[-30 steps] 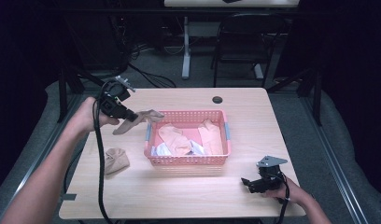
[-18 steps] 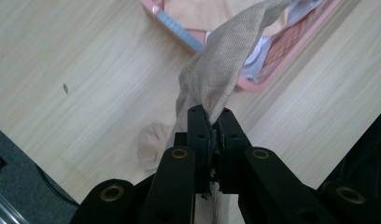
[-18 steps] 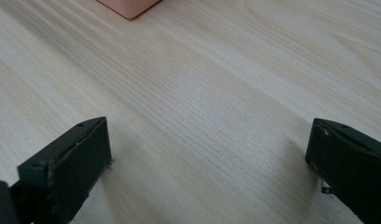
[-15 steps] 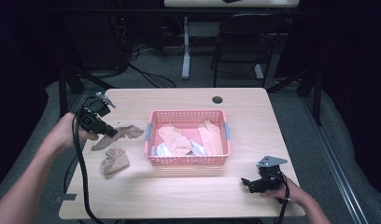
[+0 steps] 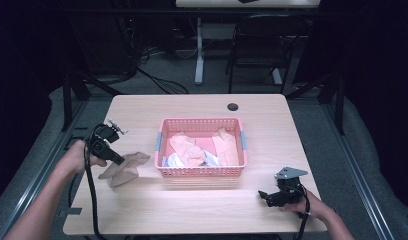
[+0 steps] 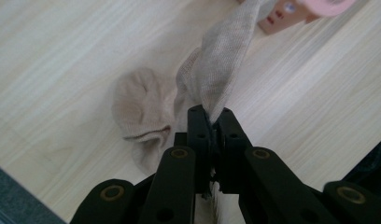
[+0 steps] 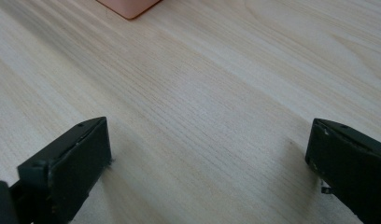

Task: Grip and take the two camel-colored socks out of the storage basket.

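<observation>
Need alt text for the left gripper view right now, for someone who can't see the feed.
The left gripper, its black jaws shut, pinches a beige sock that stretches away above a light wooden table. A second beige sock lies crumpled on the table just beyond the jaws, and a corner of the pink basket shows at the top edge.

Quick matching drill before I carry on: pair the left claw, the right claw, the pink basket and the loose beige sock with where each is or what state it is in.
Things:
1. left claw
2. right claw
3. pink basket
4. loose sock

States:
A. lying flat on the table
B. open, near the table's front edge
C. shut on a beige sock
D. holds more socks, mid-table

Pairs: 1-C, 2-B, 3-D, 4-A
</observation>
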Demonstrator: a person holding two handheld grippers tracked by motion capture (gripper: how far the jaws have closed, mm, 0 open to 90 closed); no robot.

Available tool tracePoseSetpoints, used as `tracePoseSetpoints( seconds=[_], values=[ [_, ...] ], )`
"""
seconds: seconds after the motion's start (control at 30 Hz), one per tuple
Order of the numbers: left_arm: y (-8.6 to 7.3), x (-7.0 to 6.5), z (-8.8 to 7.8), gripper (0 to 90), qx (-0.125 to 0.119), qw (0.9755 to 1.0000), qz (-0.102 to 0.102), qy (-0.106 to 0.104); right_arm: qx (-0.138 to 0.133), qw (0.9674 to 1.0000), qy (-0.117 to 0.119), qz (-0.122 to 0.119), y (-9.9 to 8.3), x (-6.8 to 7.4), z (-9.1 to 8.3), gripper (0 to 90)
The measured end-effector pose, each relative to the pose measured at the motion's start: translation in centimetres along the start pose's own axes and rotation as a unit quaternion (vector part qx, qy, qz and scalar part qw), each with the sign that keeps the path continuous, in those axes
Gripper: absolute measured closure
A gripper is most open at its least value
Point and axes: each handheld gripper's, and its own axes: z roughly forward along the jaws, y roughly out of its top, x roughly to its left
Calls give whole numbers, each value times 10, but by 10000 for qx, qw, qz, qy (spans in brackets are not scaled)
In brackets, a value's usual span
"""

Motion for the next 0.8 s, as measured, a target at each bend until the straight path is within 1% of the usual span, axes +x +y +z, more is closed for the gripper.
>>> tracePoseSetpoints(
  seconds=[0.1, 0.13, 0.17, 0.2, 0.23, 0.27, 0.3, 0.33, 0.37, 0.4, 0.47, 0.5, 0.53, 0.57, 0.6, 0.63, 0.67, 0.7, 0.77, 0.8],
  values=[
    [-4, 7, 16, 860, 110, 9998, -136, 23, -2, 10000, 1, -2, 0, 0, 0, 0],
    [-4, 7, 16, 858, 110, 9998, -136, 23, -2, 10000, 1, -2, 0, 0, 0, 0],
    [-5, 10, 22, 858, 158, 9997, -175, 31, 0, 10000, 0, -1, 0, 0, 0, 0],
    [-6, 13, 28, 840, 185, 9994, -299, 40, -4, 10000, 1, 0, 0, 0, 0, 0],
    [-7, 16, 32, 821, 187, 9991, -368, 27, 0, 10000, 1, 0, 0, 0, 0, 0],
    [-7, 16, 32, 797, 187, 9991, -368, 27, 0, 10000, 1, 0, 0, 0, 0, 0],
    [-9, 21, 37, 761, 180, 9985, -508, -18, 5, 10000, 7, -2, 0, 0, 0, 0],
    [-9, 21, 37, 704, 180, 9985, -508, -18, 5, 10000, 6, -3, 0, 0, 0, 0],
    [-10, 25, 40, 642, 190, 9979, -615, 55, -2, 10000, 2, 2, 0, 0, 0, 0],
    [-12, 27, 39, 581, 142, 9976, -676, 43, 3, 10000, 7, -2, 0, 0, 0, 0],
    [-15, 29, 37, 429, 5, 9964, -841, 121, 3, 10000, 7, -2, 0, 0, 0, 0],
    [-17, 30, 35, 367, -61, 9959, -896, 103, 4, 10000, 7, -2, 0, 0, 0, 0],
    [-17, 30, 35, 309, -61, 9959, -896, 103, 0, 10000, 3, 2, 0, 0, 0, 0],
    [-19, 31, 33, 309, -128, 9954, -948, 90, 0, 10000, 3, 2, 0, 0, 0, 0],
    [-23, 30, 29, 212, -248, 9945, -1011, 100, 7, 10000, 8, -1, 0, 0, 0, 0],
    [-26, 30, 27, 183, -332, 9942, -1022, 111, 5, 10000, 9, 0, 0, 0, 0, 0],
    [-26, 30, 27, 154, -332, 9942, -1022, 111, 5, 10000, 9, 0, 0, 0, 0, 0],
    [-29, 27, 21, 150, -451, 9938, -1009, 151, 5, 10000, 8, -1, 0, 0, 0, 0],
    [-33, 23, 15, 122, -583, 9930, -1005, 190, 4, 10000, 6, -3, 0, 0, 0, 0],
    [-35, 21, 12, 102, -601, 9933, -967, 215, 8, 10000, 7, -1, 0, 0, 0, 0]
  ],
)
